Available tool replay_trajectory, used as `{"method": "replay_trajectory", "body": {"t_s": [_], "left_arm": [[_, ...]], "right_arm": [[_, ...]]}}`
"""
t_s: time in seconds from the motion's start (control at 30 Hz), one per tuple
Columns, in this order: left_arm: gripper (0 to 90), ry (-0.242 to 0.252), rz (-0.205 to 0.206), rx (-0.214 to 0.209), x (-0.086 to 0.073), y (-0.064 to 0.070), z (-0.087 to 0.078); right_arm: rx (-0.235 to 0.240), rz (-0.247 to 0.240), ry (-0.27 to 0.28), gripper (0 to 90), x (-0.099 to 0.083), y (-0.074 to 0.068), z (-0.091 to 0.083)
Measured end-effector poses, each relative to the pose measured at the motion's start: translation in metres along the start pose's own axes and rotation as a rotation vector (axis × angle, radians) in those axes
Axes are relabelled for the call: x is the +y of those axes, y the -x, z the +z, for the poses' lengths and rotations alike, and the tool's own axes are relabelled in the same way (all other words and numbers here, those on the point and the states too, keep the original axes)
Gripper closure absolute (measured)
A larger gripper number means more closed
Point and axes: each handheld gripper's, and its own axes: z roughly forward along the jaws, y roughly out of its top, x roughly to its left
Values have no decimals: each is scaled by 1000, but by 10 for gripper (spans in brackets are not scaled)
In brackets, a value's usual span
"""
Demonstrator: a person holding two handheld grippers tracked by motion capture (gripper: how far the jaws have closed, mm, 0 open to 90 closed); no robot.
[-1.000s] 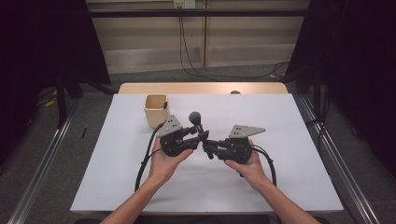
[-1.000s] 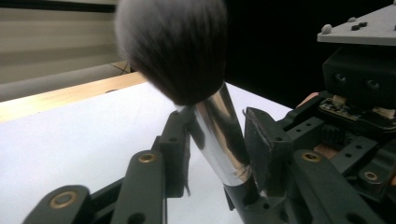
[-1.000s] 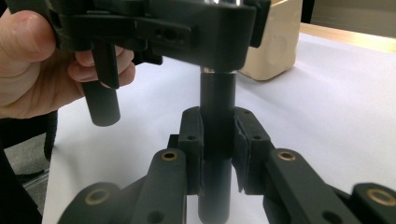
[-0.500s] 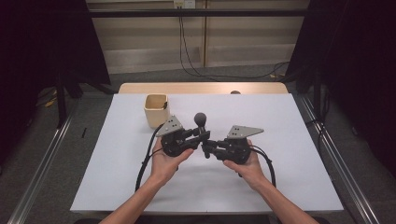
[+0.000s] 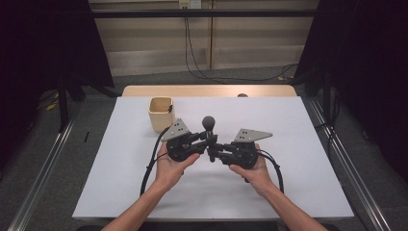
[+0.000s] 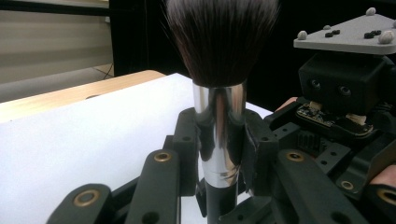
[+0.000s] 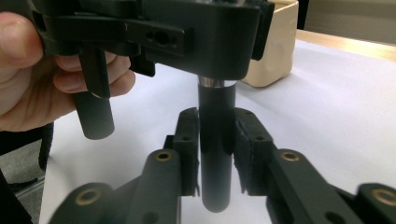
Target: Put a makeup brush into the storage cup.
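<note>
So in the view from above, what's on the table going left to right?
Beige cup → left gripper → makeup brush, upright with both grippers closed on it → right gripper.

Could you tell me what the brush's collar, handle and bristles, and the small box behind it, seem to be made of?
Collar: probably polished metal, silver with mirror-like reflections. Handle: smooth, dark and matte, perhaps plastic or painted wood; unclear which. Bristles: fine soft fibres, dark with pale tips; synthetic or natural hair, I cannot tell. Box: looks like light unfinished wood, pale tan and dull, though moulded plastic is possible.
</note>
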Motion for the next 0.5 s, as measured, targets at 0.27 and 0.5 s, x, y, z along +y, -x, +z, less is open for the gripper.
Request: {"method": "replay_trajectory", "body": {"t_s": [0.27, 0.5], "left_arm": [[708, 0, -1, -5, 1, 1, 1], [708, 7, -6, -1, 4, 3, -2]], "right_arm": [[8, 6, 4, 588, 0, 0, -1], [-21, 12, 6, 405, 0, 2, -3]]}}
